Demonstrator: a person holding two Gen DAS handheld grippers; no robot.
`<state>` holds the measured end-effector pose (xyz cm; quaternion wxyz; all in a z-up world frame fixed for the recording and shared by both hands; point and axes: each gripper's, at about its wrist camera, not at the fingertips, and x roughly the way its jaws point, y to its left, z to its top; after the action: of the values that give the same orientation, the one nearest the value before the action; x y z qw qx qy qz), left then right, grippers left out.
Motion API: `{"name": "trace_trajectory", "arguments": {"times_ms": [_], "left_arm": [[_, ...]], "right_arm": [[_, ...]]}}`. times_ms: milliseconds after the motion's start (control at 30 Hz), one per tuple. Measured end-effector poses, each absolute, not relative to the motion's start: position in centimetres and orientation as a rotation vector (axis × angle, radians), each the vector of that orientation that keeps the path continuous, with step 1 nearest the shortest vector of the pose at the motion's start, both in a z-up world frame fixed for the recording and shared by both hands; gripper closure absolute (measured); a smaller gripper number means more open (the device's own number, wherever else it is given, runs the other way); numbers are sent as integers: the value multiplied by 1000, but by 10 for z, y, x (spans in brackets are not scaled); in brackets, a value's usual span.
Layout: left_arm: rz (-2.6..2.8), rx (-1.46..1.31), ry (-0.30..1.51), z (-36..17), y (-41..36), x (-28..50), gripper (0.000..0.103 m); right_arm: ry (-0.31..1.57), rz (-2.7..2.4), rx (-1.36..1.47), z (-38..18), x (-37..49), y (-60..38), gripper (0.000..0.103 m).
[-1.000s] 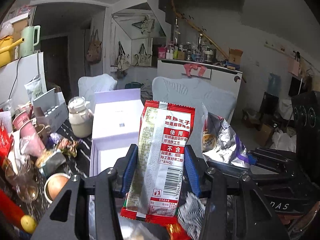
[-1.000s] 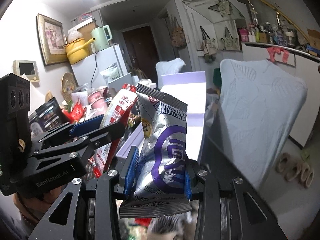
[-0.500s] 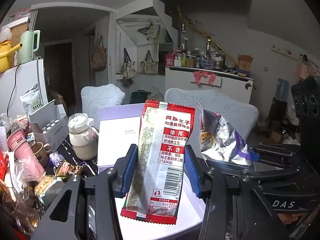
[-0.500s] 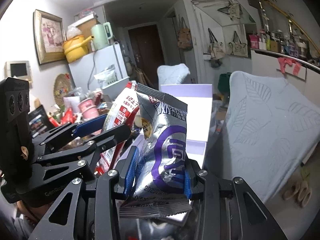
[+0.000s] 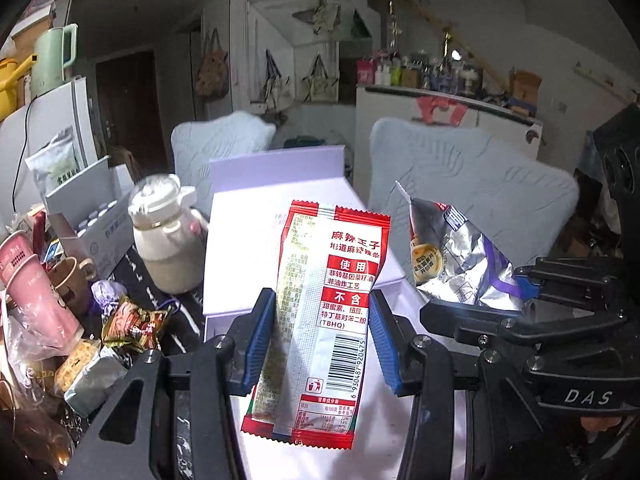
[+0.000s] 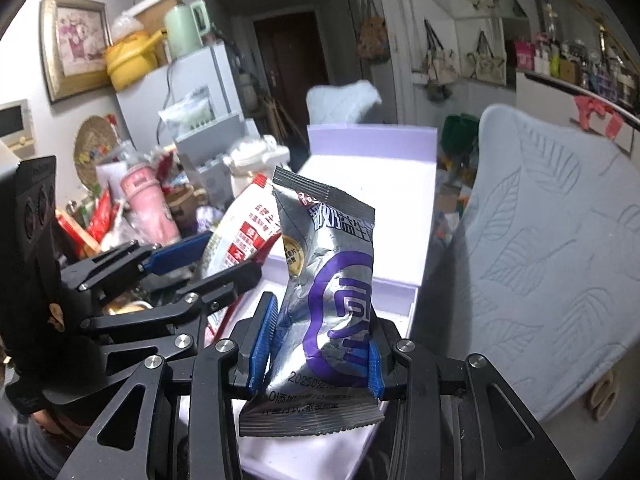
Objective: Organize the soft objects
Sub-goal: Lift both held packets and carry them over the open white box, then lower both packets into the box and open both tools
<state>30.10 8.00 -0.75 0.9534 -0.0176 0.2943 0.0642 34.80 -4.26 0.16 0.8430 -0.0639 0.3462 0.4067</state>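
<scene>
My left gripper is shut on a red and white snack packet and holds it upright over the open lavender box. My right gripper is shut on a silver and purple snack bag, also over the box. The two grippers are side by side: the silver bag shows to the right in the left wrist view, and the red packet to the left in the right wrist view.
Left of the box stand a cream jug, a pink cup, loose snack wrappers and a grey carton. A pale blue chair back rises on the right. A fridge stands behind.
Both grippers have moved forward over the open box, keeping their packets. The box floor now lies under the packets, and the clutter has slid to the left.
</scene>
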Motion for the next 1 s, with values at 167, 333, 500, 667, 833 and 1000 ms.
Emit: {"name": "trace_trajectory", "arguments": {"times_ms": [167, 333, 500, 667, 833, 1000], "left_arm": [[125, -38, 651, -24, 89, 313, 57], [174, -29, 728, -35, 93, 324, 55], [240, -41, 822, -50, 102, 332, 52], [294, -23, 838, -49, 102, 328, 44], [297, -2, 826, -37, 96, 323, 43], [294, 19, 804, -21, 87, 317, 43]], "right_arm": [[787, 853, -157, -21, 363, -33, 64], [782, 821, -201, -29, 367, -29, 64], [788, 787, -240, -31, 366, -31, 49], [829, 760, -234, -34, 368, -39, 49], [824, 743, -232, -29, 364, -46, 49], [803, 736, -220, -16, 356, -51, 49]]}}
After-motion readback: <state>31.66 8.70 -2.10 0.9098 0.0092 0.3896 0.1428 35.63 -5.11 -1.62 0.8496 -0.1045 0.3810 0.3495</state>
